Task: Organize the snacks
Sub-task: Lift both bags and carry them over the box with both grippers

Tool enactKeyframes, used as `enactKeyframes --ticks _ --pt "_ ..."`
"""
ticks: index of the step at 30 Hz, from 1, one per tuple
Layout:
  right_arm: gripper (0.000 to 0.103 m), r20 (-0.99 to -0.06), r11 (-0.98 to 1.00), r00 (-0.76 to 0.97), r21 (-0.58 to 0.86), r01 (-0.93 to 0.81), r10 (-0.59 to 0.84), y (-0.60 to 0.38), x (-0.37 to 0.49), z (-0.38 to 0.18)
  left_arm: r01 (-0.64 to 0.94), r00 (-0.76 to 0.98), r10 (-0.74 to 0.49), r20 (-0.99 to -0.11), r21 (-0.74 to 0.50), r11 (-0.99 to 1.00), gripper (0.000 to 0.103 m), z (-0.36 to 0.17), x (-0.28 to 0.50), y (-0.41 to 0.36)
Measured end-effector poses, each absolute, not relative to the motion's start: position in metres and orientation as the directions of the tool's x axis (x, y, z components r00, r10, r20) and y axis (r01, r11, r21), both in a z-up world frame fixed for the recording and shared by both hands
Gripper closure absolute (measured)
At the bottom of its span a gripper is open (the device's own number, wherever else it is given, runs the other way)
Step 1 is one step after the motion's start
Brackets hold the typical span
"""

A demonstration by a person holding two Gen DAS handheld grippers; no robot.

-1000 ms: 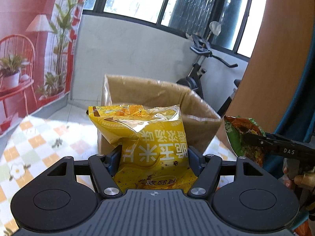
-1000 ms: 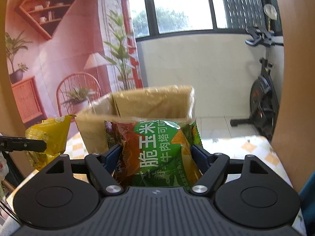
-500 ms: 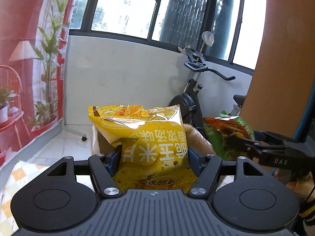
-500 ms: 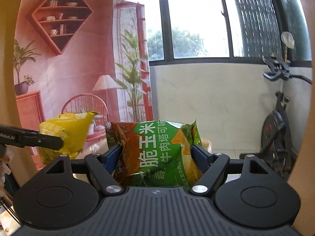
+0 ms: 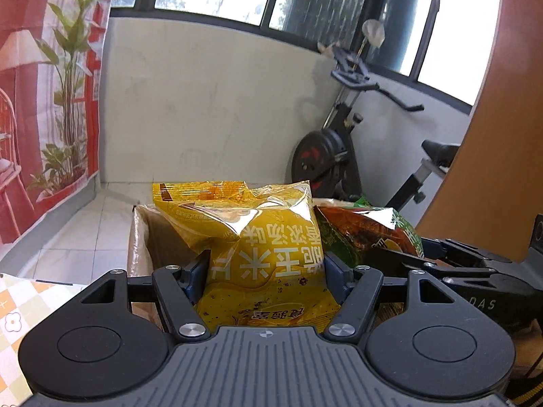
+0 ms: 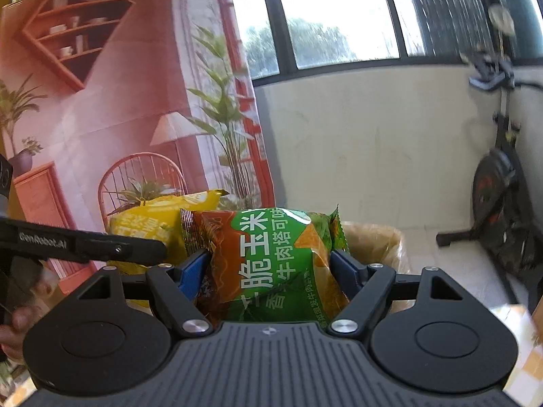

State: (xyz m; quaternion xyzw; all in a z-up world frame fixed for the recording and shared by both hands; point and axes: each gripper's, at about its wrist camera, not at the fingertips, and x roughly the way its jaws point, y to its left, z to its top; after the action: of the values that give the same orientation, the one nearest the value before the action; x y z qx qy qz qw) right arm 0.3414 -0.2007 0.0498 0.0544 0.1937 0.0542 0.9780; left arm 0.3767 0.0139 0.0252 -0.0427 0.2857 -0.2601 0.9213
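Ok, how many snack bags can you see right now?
2. The yellow bag is clamped in the left gripper; the green bag is clamped in the right gripper. Both hang over the cardboard box, whose inside is mostly hidden.

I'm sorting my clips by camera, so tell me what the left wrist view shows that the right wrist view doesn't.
Only the left wrist view shows the left gripper clamped on the yellow snack bag, and a checkered cloth. Only the right wrist view shows the right gripper clamped on the green snack bag, and the printed shelf on the backdrop. Both show both bags, the cardboard box and the exercise bike.
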Motion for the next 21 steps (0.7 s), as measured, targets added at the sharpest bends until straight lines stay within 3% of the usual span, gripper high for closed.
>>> enactKeyframes --ticks 6,21 --pt "0.024 -0.430 0.975 0.893 0.217 -0.040 0.132 -0.215 0.361 0.044 0.455 0.680 -0.496 -0.540 -0.220 0.863 0.032 0.018 0.388 0.015" --pt "0.020 -0.510 0.982 0.858 0.184 0.036 0.063 -0.212 0.376 0.028 0.462 0.656 -0.451 -0.605 -0.151 0.874 0.028 0.007 0.401 0.012"
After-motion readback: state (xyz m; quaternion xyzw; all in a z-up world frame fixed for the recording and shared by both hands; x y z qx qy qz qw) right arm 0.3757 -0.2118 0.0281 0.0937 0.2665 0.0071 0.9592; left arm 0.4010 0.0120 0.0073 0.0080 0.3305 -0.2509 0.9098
